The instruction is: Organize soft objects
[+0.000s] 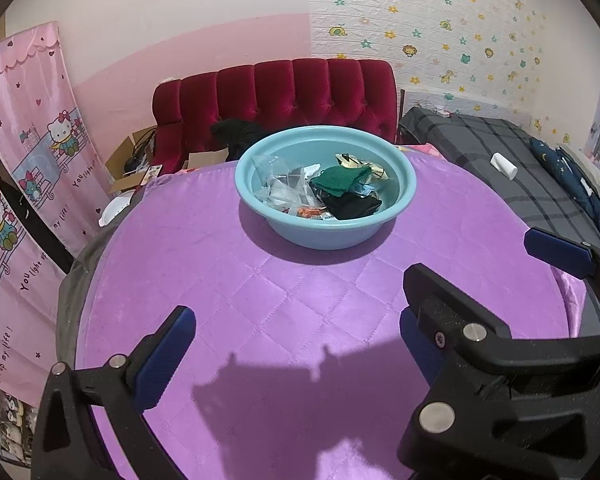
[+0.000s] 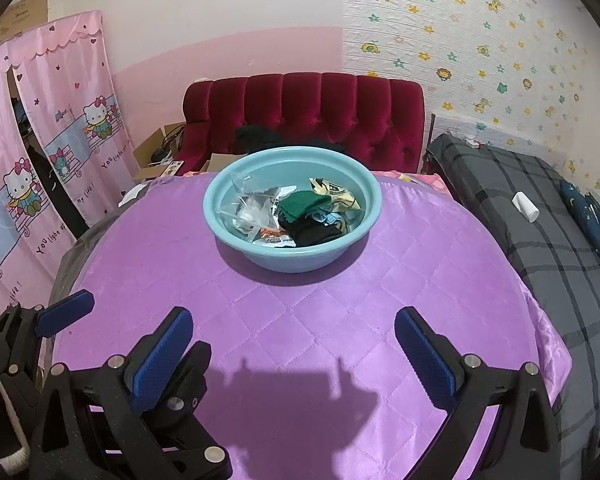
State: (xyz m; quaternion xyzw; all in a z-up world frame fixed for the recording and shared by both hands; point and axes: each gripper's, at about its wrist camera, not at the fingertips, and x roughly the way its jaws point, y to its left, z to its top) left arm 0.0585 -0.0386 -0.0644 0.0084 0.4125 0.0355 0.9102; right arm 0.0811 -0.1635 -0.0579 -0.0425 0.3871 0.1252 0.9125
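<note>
A light blue basin stands at the far middle of the purple quilted table. It holds a green cloth, a black cloth, clear plastic bags and snack packets. My left gripper is open and empty, low over the near table. My right gripper is open and empty beside it, and also shows in the left wrist view. The left gripper shows at the left in the right wrist view.
A red tufted sofa with dark clothes stands behind the table. A bed with a grey plaid cover and a white bottle lies at the right. Pink cartoon curtains hang at the left, cardboard boxes beside them.
</note>
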